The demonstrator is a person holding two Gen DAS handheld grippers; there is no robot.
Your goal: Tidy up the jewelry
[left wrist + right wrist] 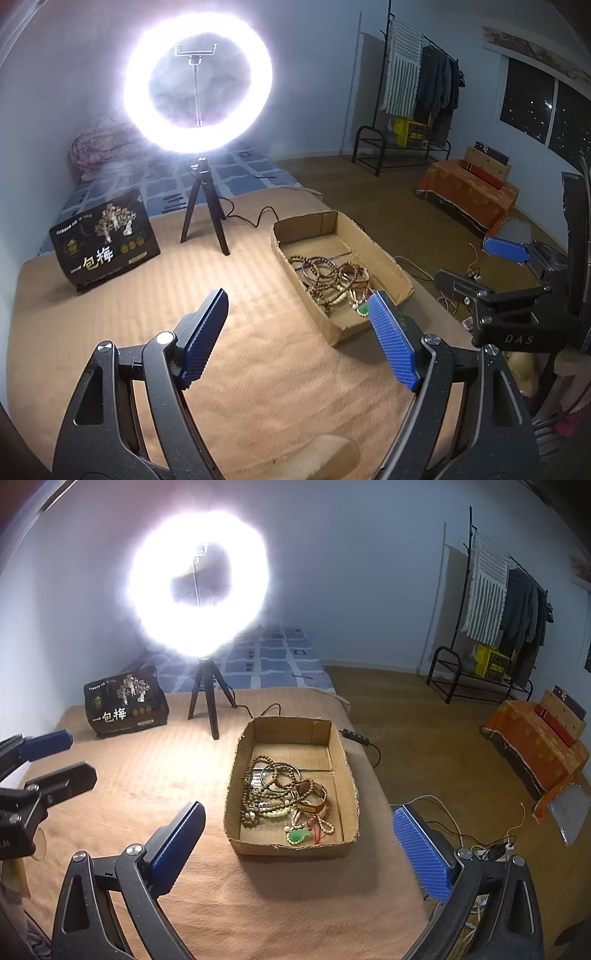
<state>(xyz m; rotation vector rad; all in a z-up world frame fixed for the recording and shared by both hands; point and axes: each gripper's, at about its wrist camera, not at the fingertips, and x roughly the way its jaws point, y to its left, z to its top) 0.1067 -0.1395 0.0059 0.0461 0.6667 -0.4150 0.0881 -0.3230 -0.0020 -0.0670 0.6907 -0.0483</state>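
Nearest the lens, the left gripper [299, 332] hangs above the tan blanket [258, 369] with its blue ribbed pads spread wide and nothing between them. The right gripper [299, 843] is spread wider still, also empty, and frames the near wall of the cardboard tray [291, 847] from above without touching it.

All the jewelry sits in that shallow tray, heaped toward its near half: a tangle of brown bead bracelets [269, 779], a thin dark bangle [279, 765], a wide gold cuff [314, 797], a pale bead strand with a green pendant [298, 836] and red cord (the far half shows bare cardboard).

Beyond the tray stands a small black tripod [210, 701] carrying a glaring ring light [199, 587], its cable trailing across the blanket. Left of the tripod leans a black printed package [125, 703].
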